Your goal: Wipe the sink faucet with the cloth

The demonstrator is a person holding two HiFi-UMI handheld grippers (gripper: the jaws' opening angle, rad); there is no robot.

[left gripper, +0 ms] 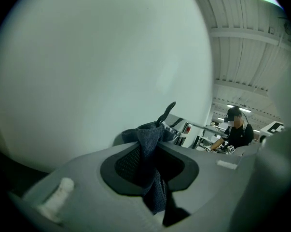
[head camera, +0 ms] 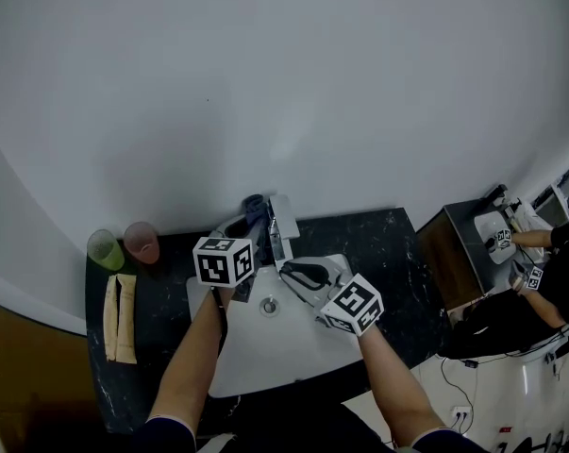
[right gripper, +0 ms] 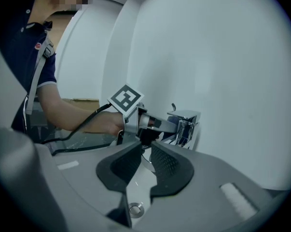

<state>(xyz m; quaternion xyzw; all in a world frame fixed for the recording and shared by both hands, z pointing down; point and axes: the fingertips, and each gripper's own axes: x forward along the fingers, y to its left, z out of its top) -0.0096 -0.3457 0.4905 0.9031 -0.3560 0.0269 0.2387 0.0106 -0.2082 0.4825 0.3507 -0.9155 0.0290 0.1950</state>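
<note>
Left claw (left gripper: 152,149) is clamped on the cloth (left gripper: 149,135), which bunches up past its tips and hangs down between the pads. Right claw (right gripper: 146,149) has its pads slightly apart with nothing between them, poised over the basin. The cloth sits just left of the faucet (head camera: 280,226), toward its rear; whether it touches the metal I cannot tell. My reading is that wiping is at its start or under way: the cloth is in hand and at the faucet, but no view shows which surfaces are done, so spout, body and lever may all be left.

Beyond both claws rises a smooth, matt white wall (head camera: 265,83). Under them runs a dark, speckled stone-look counter (head camera: 397,253), and set in it is a glossy white sink (head camera: 265,361) with rounded corners. Ahead of the right claw, the faucet is boxy, mirror-bright chrome with a thin lever on top. The cloth is dark blue, coarse-woven and limp. Below the right claw lies a small round metal drain (right gripper: 134,209).
</note>
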